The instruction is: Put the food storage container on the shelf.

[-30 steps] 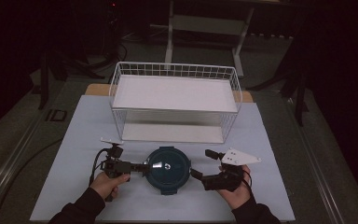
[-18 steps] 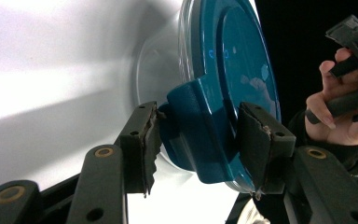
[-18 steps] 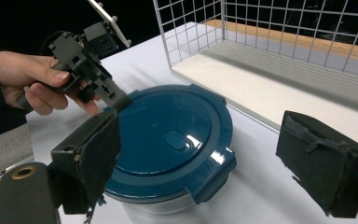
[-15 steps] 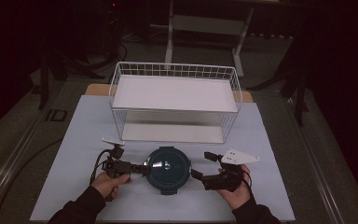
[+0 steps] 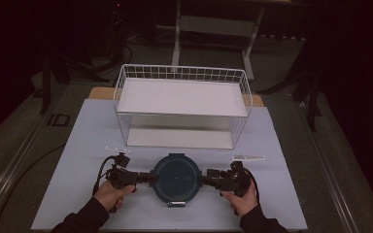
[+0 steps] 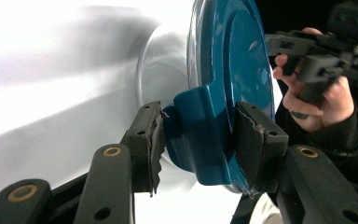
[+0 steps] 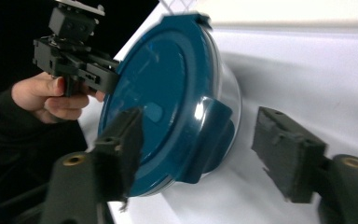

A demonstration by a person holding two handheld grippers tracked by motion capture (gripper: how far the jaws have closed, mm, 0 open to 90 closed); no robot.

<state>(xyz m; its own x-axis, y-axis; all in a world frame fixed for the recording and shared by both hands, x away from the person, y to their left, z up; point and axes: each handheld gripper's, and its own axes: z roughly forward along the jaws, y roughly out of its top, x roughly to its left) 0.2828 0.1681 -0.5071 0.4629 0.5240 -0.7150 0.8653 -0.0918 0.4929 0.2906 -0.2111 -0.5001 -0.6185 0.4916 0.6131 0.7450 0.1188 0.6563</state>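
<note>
Between hand-held grippers, round glossy blue lid (image 5: pixel 177 177)

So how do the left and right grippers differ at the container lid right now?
The left gripper has both pads pressed on a blue lid tab; the right gripper stands open around the opposite tab, its far pad clear. In the high view, they come from opposite sides of the lid. Both are hand-held and level with the rim.

Basket (image 5: pixel 182 104) blocks the far surface (image 5: pixel 281 160); container (image 5: pixel 177 178) fills the gap between left tool (image 5: pixel 148 178) and right tool (image 5: pixel 209 180).
</note>
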